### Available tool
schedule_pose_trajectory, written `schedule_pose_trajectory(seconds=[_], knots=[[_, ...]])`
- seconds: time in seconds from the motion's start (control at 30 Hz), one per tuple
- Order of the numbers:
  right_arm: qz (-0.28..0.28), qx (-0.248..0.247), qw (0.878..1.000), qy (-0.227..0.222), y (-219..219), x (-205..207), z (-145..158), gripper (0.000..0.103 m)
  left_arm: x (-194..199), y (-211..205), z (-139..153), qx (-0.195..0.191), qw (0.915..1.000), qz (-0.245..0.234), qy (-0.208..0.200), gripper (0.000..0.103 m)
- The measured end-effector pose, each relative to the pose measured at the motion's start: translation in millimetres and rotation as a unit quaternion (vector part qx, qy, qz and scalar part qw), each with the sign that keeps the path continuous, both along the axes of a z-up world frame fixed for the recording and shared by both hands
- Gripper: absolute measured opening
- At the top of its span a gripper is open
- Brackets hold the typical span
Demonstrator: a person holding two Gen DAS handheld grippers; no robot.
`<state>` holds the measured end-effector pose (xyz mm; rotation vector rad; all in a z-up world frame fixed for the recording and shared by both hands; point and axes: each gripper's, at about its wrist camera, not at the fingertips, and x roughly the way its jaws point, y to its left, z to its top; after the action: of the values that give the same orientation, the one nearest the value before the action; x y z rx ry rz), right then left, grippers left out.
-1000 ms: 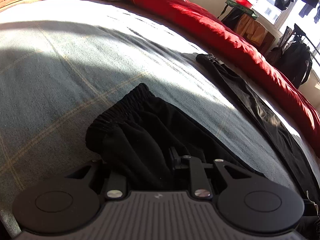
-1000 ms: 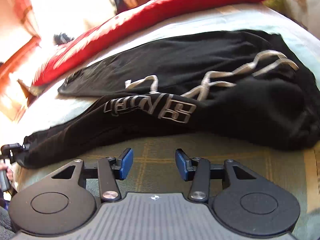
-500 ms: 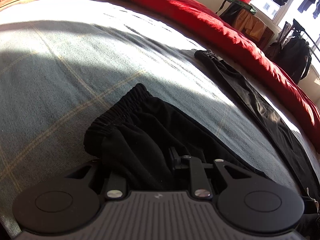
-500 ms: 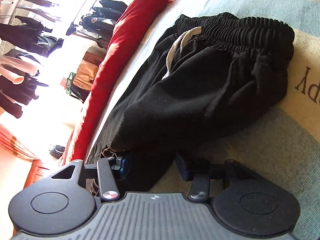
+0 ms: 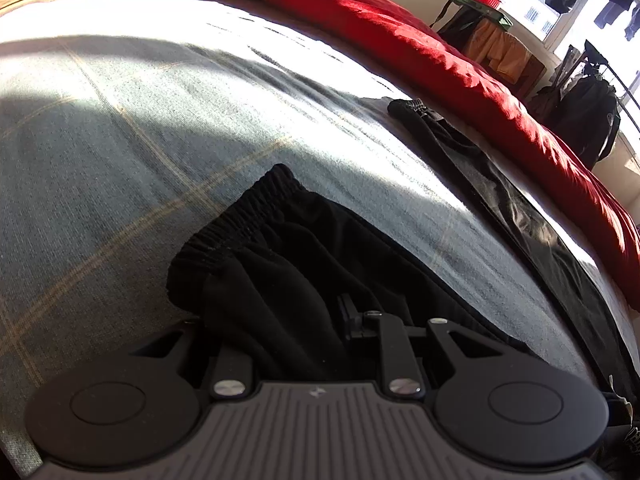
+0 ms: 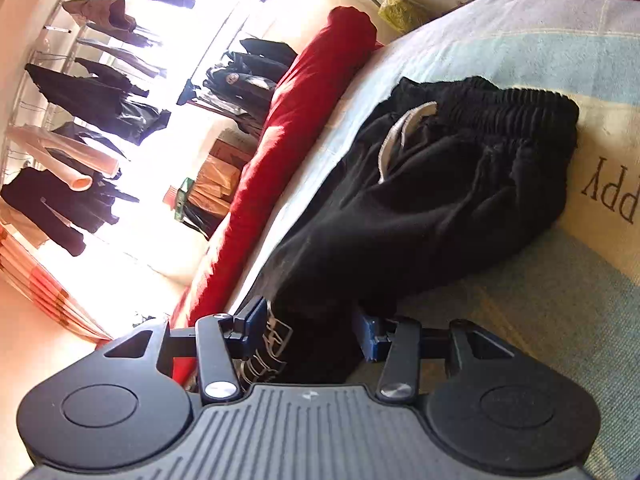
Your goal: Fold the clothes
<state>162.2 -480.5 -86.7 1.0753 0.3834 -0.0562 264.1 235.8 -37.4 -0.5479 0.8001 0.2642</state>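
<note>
With our left gripper (image 5: 304,320) clamped on the black trousers (image 6: 420,208) near their waistband, they stretch lengthwise over the bed (image 5: 120,160) and pass between our right gripper (image 6: 310,330) blue pads, seemingly still unclosed.

We see the trousers (image 5: 288,280) lying on the bed cover (image 5: 120,168), their gathered waistband (image 5: 240,216) away from the left gripper (image 5: 304,320), with one leg (image 5: 520,216) stretched out to the right beside the long quilt roll (image 5: 460,68). In the right view, the trousers (image 6: 420,200) lie between quilt roll (image 6: 288,152) and printed lettering (image 6: 612,188), reaching into the right gripper (image 6: 312,332).
</note>
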Motion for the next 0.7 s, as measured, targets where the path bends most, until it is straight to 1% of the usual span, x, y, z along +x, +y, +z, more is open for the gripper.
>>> schedule_pose_trajectory(seconds=[0.1, 0.13, 0.17, 0.2, 0.23, 0.27, 0.3, 0.33, 0.37, 0.4, 0.43, 0.47, 0.53, 0.57, 0.67, 0.7], knots=[[0.044, -0.026, 0.998, 0.026, 14.0, 7.2, 2.6, 0.051, -0.8, 0.4, -0.4, 0.0, 1.0, -0.002, -0.001, 0.021], [0.07, -0.053, 0.996, 0.036, 22.9, 12.6, 8.7, 0.049, -1.4, 0.9, -0.6, -0.001, 1.0, -0.003, -0.002, 0.021], [0.096, -0.082, 0.991, 0.046, 32.2, 18.4, 15.2, 0.045, -1.0, 0.9, -0.7, -0.001, 1.0, -0.003, -0.001, 0.021], [0.132, -0.132, 0.981, 0.057, 46.5, 28.3, 26.0, 0.043, -0.7, 0.8, -0.8, 0.0, 1.0, -0.004, -0.001, 0.021], [0.168, -0.184, 0.966, 0.069, 61.0, 38.2, 36.8, 0.041, -0.3, 0.8, -0.9, 0.0, 1.0, -0.005, 0.0, 0.021], [0.204, -0.252, 0.943, 0.079, 78.7, 47.0, 48.1, 0.04, -0.2, 0.4, -0.9, 0.002, 1.0, -0.006, 0.0, 0.021], [0.237, -0.325, 0.911, 0.089, 98.1, 55.2, 57.6, 0.04, -0.1, 0.0, -1.0, 0.003, 1.0, -0.007, 0.0, 0.021], [0.268, -0.407, 0.868, 0.095, 119.7, 60.8, 63.7, 0.04, -0.5, 0.5, -1.2, 0.002, 1.0, -0.007, -0.001, 0.021], [0.295, -0.483, 0.818, 0.1, 140.6, 66.0, 69.1, 0.04, -0.8, 1.0, -1.5, 0.001, 1.0, -0.007, -0.002, 0.021], [0.316, -0.531, 0.78, 0.099, 153.2, 66.9, 66.3, 0.04, -1.2, 1.5, -1.8, -0.001, 1.0, -0.007, -0.003, 0.021], [0.335, -0.578, 0.738, 0.097, 165.8, 67.8, 63.4, 0.04, -1.8, 2.3, -2.2, -0.003, 1.0, -0.006, -0.005, 0.021], [0.353, -0.622, 0.693, 0.096, 178.4, 68.6, 60.6, 0.039, -2.4, 3.0, -2.6, -0.006, 0.9999, -0.006, -0.006, 0.021], [0.383, -0.7, 0.595, 0.09, 202.9, 70.3, 54.7, 0.039, -3.1, 3.8, -3.4, -0.008, 0.9999, -0.006, -0.009, 0.021], [0.391, -0.719, 0.568, 0.087, 207.6, 70.4, 50.0, 0.039, -3.3, 3.9, -3.8, -0.009, 0.9999, -0.005, -0.01, 0.021], [0.404, -0.757, 0.508, 0.076, 224.8, 68.8, 43.9, 0.037, -3.4, 4.2, -4.7, -0.01, 0.9999, -0.004, -0.013, 0.021], [0.409, -0.764, 0.494, 0.07, 227.8, 68.0, 42.8, 0.037, -3.4, 4.3, -5.0, -0.011, 0.9998, -0.004, -0.014, 0.021]])
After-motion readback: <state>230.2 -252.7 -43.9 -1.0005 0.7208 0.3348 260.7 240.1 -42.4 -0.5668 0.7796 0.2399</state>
